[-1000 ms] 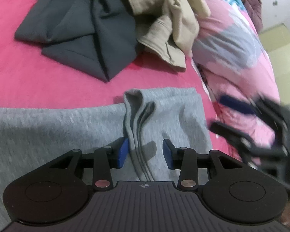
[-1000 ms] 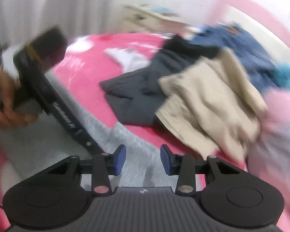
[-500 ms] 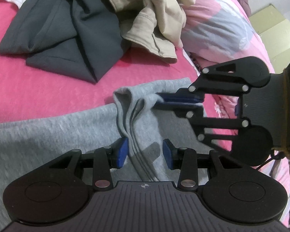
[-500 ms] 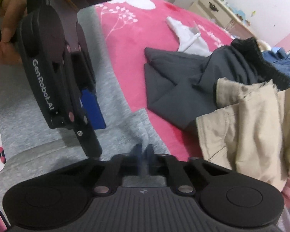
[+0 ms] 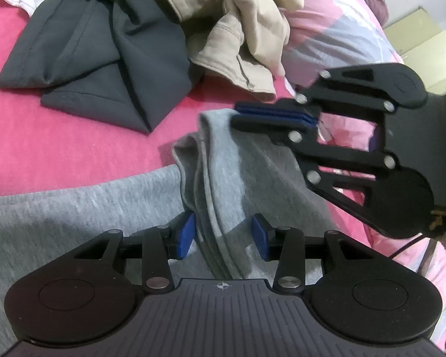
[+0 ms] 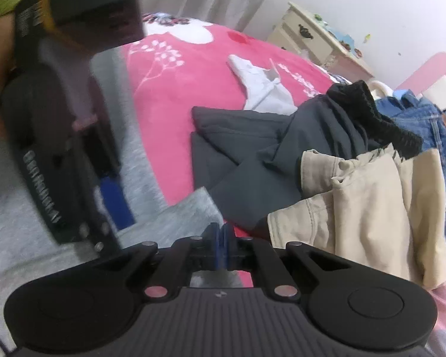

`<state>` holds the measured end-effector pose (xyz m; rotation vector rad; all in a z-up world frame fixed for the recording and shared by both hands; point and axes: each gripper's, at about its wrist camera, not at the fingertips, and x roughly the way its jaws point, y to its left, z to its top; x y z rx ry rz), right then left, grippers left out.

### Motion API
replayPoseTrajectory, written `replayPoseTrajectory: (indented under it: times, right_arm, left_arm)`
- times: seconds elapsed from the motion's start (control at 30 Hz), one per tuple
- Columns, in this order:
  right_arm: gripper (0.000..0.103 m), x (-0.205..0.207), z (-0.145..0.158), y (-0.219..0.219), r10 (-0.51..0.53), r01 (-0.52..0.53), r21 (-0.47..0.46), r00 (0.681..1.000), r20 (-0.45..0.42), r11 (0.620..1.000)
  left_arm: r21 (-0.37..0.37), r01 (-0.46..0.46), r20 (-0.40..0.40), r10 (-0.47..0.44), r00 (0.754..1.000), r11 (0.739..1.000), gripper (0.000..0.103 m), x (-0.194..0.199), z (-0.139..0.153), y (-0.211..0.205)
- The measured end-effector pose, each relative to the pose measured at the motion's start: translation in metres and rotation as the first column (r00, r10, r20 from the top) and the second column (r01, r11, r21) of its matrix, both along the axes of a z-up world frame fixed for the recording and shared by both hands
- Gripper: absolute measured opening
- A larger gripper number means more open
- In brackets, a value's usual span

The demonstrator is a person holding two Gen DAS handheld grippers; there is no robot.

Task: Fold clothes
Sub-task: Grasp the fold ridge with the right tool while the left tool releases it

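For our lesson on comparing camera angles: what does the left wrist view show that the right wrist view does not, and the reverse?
Only the left wrist view shows the left gripper with its jaws opening astride the grey garment's folded edge, and the pink patterned quilt. Only the right wrist view shows the blue jeans, the white garment and the cream dresser. Both show the right gripper shut on the grey garment's corner, the dark grey garment, the beige trousers and the pink bedsheet.

The right gripper (image 5: 238,113) came in from the side and snapped shut on the far corner of the grey cloth (image 5: 240,172). That corner now lifts up, ahead of the left gripper (image 5: 223,235).
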<state>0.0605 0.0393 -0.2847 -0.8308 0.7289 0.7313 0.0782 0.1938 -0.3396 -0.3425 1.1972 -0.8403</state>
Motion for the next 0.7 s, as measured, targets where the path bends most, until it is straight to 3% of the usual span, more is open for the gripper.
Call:
replayPoseTrajectory:
  times: [0.17,0.23,0.3,0.37,0.47,0.53,0.63,0.7]
  right_arm:
    - [0.003,0.010,-0.014,-0.002,-0.064,0.065,0.037,0.998,-0.026,0.997]
    - [0.003,0.014,-0.011,-0.009,-0.131,0.135,0.097,0.991,-0.040,0.986]
    - [0.010,0.017,-0.003,-0.018,-0.210,0.216,0.167,0.976,-0.054,0.962]
    - [0.019,0.015,0.014,-0.035,-0.317,0.327,0.263,0.945,-0.081,0.908]
    - [0.028,-0.006,0.043,-0.066,-0.445,0.471,0.381,0.881,-0.160,0.796]
    - [0.036,-0.031,0.058,-0.082,-0.495,0.540,0.413,0.841,-0.220,0.733]
    - [0.049,-0.077,0.061,-0.085,-0.530,0.623,0.373,0.782,-0.329,0.688]
    - [0.058,-0.108,0.052,-0.073,-0.541,0.655,0.301,0.748,-0.384,0.693]
  left_arm:
    - [0.014,-0.024,-0.025,0.025,0.999,1.000,0.041,0.002,-0.001,-0.003]
    - [0.029,-0.031,-0.030,0.031,0.999,0.999,0.041,0.002,0.000,-0.006]
    - [0.048,-0.029,-0.029,0.031,0.999,0.998,0.040,0.002,0.002,-0.009]
    - [0.070,-0.029,-0.030,0.031,0.999,0.997,0.040,0.003,0.004,-0.011]
    - [0.094,-0.041,-0.043,0.045,0.998,0.995,0.040,0.004,0.006,-0.014]
    - [0.110,-0.057,-0.054,0.063,0.997,0.992,0.040,0.005,0.006,-0.017]
    - [0.130,-0.076,-0.062,0.085,0.994,0.989,0.039,0.004,0.004,-0.018]
    - [0.138,-0.082,-0.066,0.092,0.994,0.987,0.039,0.004,0.004,-0.018]
